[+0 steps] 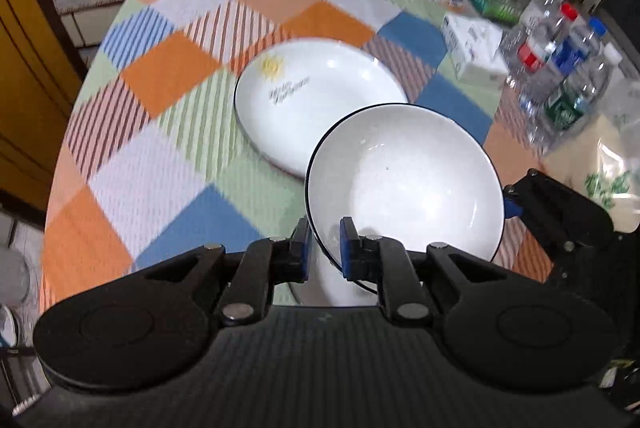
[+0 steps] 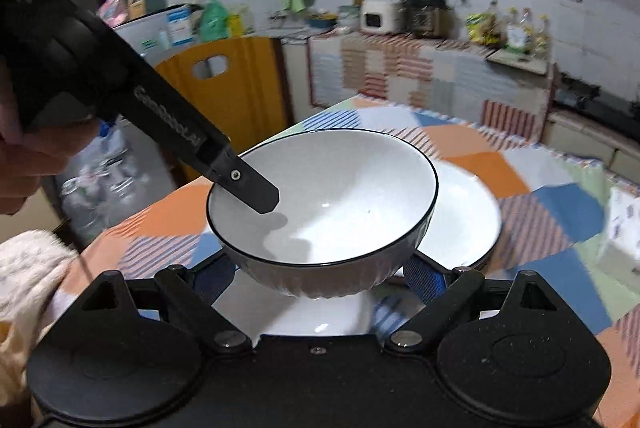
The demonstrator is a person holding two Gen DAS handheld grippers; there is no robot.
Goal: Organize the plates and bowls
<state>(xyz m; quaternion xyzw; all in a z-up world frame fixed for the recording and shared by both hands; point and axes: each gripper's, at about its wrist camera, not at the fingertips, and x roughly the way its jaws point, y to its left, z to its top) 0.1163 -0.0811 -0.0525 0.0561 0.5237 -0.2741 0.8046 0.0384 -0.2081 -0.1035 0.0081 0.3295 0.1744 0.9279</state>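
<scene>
writing on plate: grey script under a yellow sun print on the white plate (image 1: 316, 103), too blurred for reading.
writing on left gripper: raised lettering along its finger in the right wrist view, starting "Gen", the rest not legible.
bottle labels: red, blue and green labels on the water bottles (image 1: 560, 67) at the table's far right edge, no text readable.
left gripper (image 1: 325, 248): blue pads are sitting almost together, clamping the near rim of the black-rimmed bowl (image 1: 404, 179), one pad outside the wall, one inside.
left gripper, right wrist view (image 2: 264, 199): coming in from upper left, one black finger is lying inside the bowl (image 2: 324, 195) against its wall.
right gripper (image 2: 320, 278): blue pads are standing wide apart on either side of the bowl's ribbed lower wall; the right pad looks touching it, the left pad is mostly hidden, so a firm grip cannot be told.
right gripper, left wrist view: its black body (image 1: 560, 211) is sitting at the bowl's right side, a blue pad against the rim.
bowl position: hanging above the checked tablecloth (image 1: 168, 155), overlapping the near right edge of the plate; a second white dish (image 2: 320, 316) is lying just under it.
hand (image 2: 28, 155): fingers are wrapping the left gripper's handle, gripper tilting steeply down.
tissue pack (image 1: 476, 47): lying beside the bottles.
</scene>
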